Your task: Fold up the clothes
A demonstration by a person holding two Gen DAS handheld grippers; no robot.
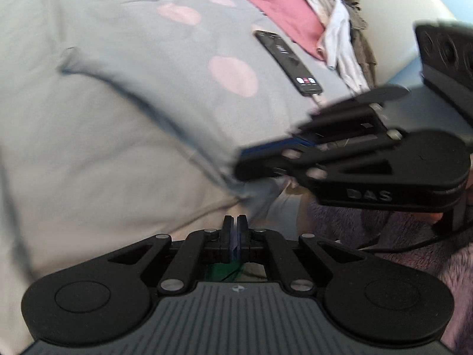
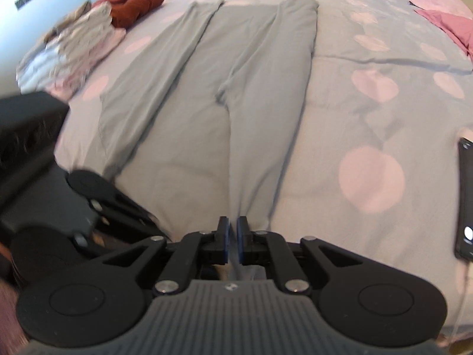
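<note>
Grey trousers (image 2: 236, 94) stretching away from right tool (image 2: 232, 236), waistband pinched; left tool (image 1: 234, 230) pressed together.

Two black two-finger claws are in view: the left claw (image 1: 235, 222) and the right claw (image 2: 232, 224). One pair of grey soft trousers (image 2: 207, 94) lies flat, with two legs. One black smartphone with a lit screen (image 1: 288, 62) rests on the one bed cover of lilac cloth with pale pink spots (image 2: 369, 118). One rust-red crumpled garment (image 2: 133, 1) sits by one heap of mixed pale clothes (image 2: 74, 47). One dusty-pink garment (image 1: 275, 3) lies spread, apart from them.
</note>
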